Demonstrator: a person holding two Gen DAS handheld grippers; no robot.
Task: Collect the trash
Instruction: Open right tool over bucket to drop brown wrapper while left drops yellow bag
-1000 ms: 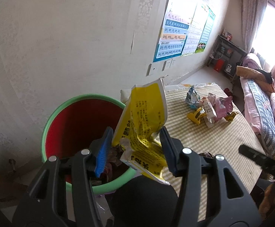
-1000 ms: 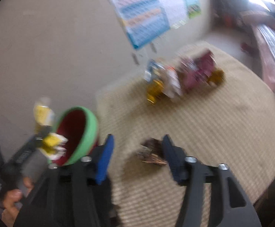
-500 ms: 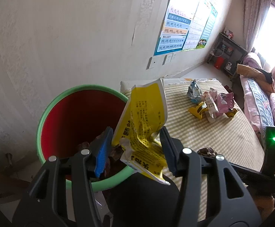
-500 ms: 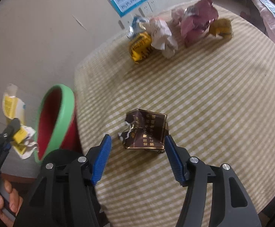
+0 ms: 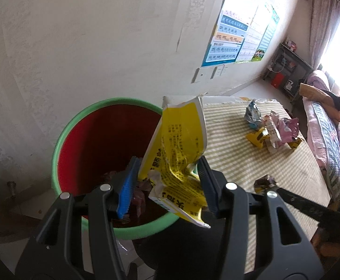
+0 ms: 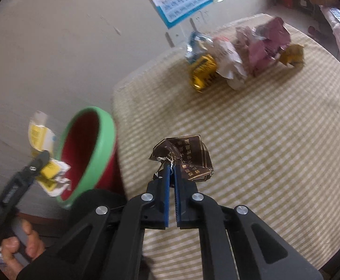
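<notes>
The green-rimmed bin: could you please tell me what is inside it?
The bin holds some crumpled dark and pinkish wrappers at the bottom. The yellow packet and left gripper cover the rest.

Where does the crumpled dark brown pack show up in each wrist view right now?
Left wrist: dark brown pack is small, lower right on the striped cloth, just beyond the right finger.
Right wrist: centre, pinched in the right gripper.
Shared landmark: green-rimmed red bin, left of the cloth in both views.
</notes>
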